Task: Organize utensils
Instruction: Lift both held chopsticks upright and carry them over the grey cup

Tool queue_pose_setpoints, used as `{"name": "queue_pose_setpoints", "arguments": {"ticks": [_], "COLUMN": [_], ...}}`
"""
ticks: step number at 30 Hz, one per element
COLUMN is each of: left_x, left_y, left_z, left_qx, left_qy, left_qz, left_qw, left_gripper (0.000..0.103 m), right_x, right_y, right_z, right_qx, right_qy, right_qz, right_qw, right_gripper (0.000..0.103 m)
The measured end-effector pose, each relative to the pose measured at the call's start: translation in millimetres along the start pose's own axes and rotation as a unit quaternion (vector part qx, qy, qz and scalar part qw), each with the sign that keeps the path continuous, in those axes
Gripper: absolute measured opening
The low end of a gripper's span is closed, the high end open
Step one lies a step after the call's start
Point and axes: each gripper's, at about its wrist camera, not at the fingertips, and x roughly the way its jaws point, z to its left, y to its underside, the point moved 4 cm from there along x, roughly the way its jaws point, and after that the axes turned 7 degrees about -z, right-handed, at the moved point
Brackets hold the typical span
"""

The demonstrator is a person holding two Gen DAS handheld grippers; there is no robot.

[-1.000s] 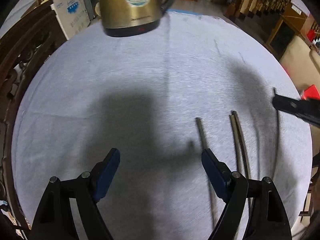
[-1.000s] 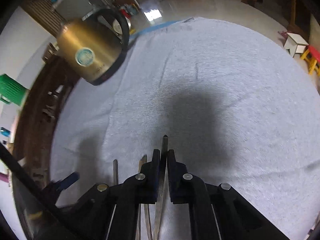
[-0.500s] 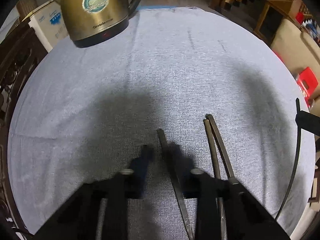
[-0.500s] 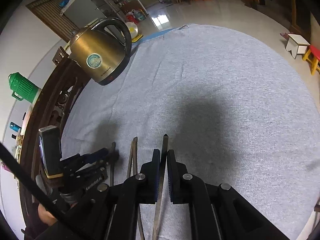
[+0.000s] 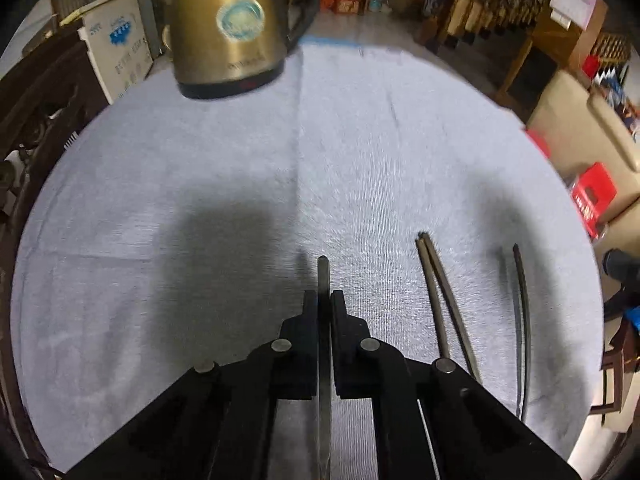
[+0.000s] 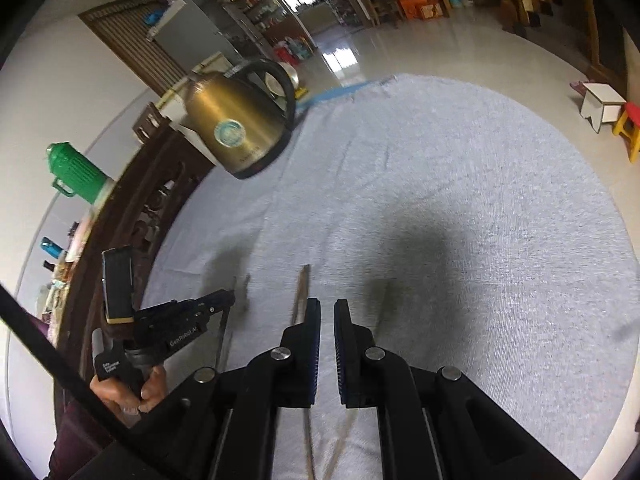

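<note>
Several dark metal chopsticks lie on a round table with a grey cloth [image 5: 360,152]. My left gripper [image 5: 324,296] is shut on one chopstick [image 5: 323,276], whose tip sticks out ahead of the jaws. To its right lie a pair of chopsticks [image 5: 440,288] side by side, and further right a single chopstick [image 5: 522,312]. My right gripper [image 6: 327,308] stands slightly open with nothing between its pads; a chopstick [image 6: 301,292] lies just left of it on the cloth. The left gripper also shows in the right wrist view [image 6: 224,300].
A brass-coloured electric kettle [image 5: 228,24] stands at the far left of the table; it also shows in the right wrist view [image 6: 236,128]. A dark carved wooden chair [image 5: 36,112] borders the table's left edge. A green flask [image 6: 76,176] stands off the table.
My left gripper moved right over a chopstick and shut on it. My right gripper let go of the chopstick it held and opened slightly.
</note>
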Motion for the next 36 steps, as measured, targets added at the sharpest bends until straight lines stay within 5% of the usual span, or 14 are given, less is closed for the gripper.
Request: {"name": "queue_pose_setpoints", "arguments": {"ticks": [5,16,19,20,22,25,32,36], "left_x": [-49,-98,-103,-105,-108,-108,-108,-118], "left_y": [1,5,9,10,12,15,16,19], "left_z": [-2,3,7,8,11,15,21,19], "left_qx": [-0.006,-0.016,-0.022,-0.024,-0.027,-0.031,-0.035,-0.031], "left_qy": [0.004,0.007,0.014,0.017,0.021,0.029,0.042,0.046], "left_qz": [-0.052,-0.111,-0.117,-0.119,-0.123,-0.126,-0.131,-0.145], "left_qw": [0.9986,0.9937,0.9928,0.9925,0.9918,0.9911,0.9899,0.9879], "left_gripper": [0.006,0.006,0.006,0.006,0.006,0.006,0.006,0.006], "right_x": [-20,51,66,70,75,88,108,96], "right_y": [8,17,12,9,6,6,9,11], "right_z": [10,-31,-31,-30,-30,-32,-33,-34], "right_qx": [-0.021,0.011,0.013,0.007,0.004,0.006,-0.034,-0.027], "right_qy": [0.02,0.126,0.149,0.165,0.178,0.19,0.244,0.218], "right_qz": [-0.009,0.117,0.135,0.137,0.134,0.148,0.153,0.133], "right_qw": [1.0,0.985,0.98,0.977,0.975,0.971,0.957,0.966], "right_gripper": [0.007,0.014,0.037,0.051,0.056,0.053,0.013,0.007]}}
